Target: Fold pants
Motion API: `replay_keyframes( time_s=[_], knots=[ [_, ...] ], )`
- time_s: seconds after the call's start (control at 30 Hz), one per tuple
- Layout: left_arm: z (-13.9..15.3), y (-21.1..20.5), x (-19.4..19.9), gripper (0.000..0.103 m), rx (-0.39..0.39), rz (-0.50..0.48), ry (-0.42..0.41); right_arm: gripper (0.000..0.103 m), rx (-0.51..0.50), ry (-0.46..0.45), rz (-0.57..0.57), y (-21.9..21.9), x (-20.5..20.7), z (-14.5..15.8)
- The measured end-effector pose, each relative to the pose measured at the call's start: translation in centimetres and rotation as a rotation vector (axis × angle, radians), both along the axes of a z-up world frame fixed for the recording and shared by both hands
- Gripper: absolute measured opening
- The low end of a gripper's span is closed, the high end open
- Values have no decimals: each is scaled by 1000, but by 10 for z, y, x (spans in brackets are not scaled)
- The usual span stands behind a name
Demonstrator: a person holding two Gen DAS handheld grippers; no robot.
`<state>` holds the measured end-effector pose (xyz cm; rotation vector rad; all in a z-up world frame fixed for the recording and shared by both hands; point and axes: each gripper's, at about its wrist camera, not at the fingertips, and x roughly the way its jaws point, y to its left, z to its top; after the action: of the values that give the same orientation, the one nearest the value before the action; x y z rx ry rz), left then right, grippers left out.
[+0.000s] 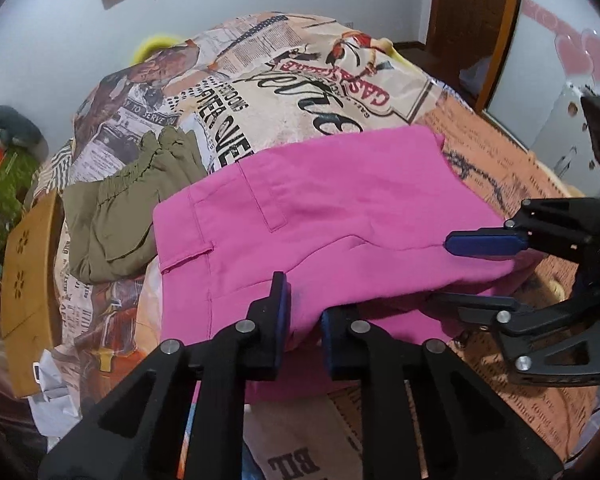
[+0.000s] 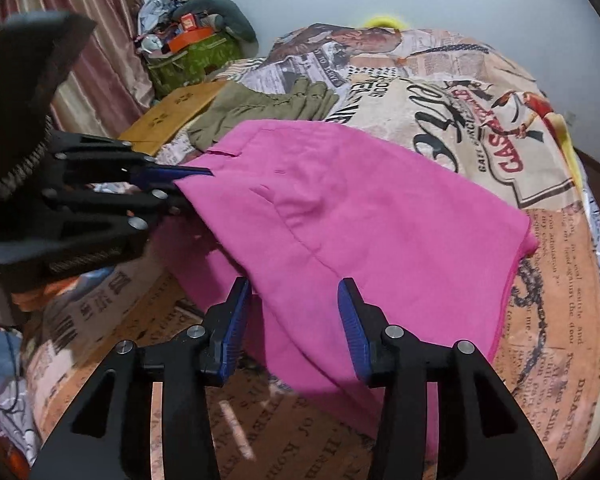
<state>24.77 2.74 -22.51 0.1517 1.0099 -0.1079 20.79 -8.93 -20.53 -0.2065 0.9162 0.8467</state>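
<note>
Pink pants lie folded on the newspaper-print bed cover, waistband and belt loop to the left. My left gripper is at their near edge, its jaws shut on a pinch of pink cloth. From the right wrist view, the left gripper clamps the left corner of the pants. My right gripper stands open, with the near fold of the pants between its blue pads but not squeezed. In the left wrist view, the right gripper straddles the right edge of the cloth.
Olive green pants lie crumpled just beyond the pink ones on the left. A cardboard box stands by the bed's left edge, with a green bag of clutter behind it against a curtain. A wooden door frame rises at the far right.
</note>
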Motion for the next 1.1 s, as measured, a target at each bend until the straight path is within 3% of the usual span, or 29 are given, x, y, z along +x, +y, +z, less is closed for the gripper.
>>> replay_keyframes(
  time_s=[0.1, 0.27, 0.37, 0.77, 1.0, 1.1],
  knots=[
    [1, 1, 1, 11, -24, 7, 4, 40, -19, -27, -18, 0, 1, 1],
    [3, 2, -1, 9, -44, 6, 7, 11, -23, -49, -24, -1, -1, 3],
    [5, 1, -4, 8, -47, 0, 4, 7, -8, -92, -49, -5, -4, 11],
    [7, -4, -33, 8, -23, -64, -1, 5, 13, -99, 8, -11, -24, 29],
    [-16, -6, -31, 10, -8, -72, 59, 5, -66, -13, 23, -3, -19, 5],
    [-17, -5, -35, 19, -1, -79, 54, 16, -81, 34, 13, -7, -17, -2]
  ],
)
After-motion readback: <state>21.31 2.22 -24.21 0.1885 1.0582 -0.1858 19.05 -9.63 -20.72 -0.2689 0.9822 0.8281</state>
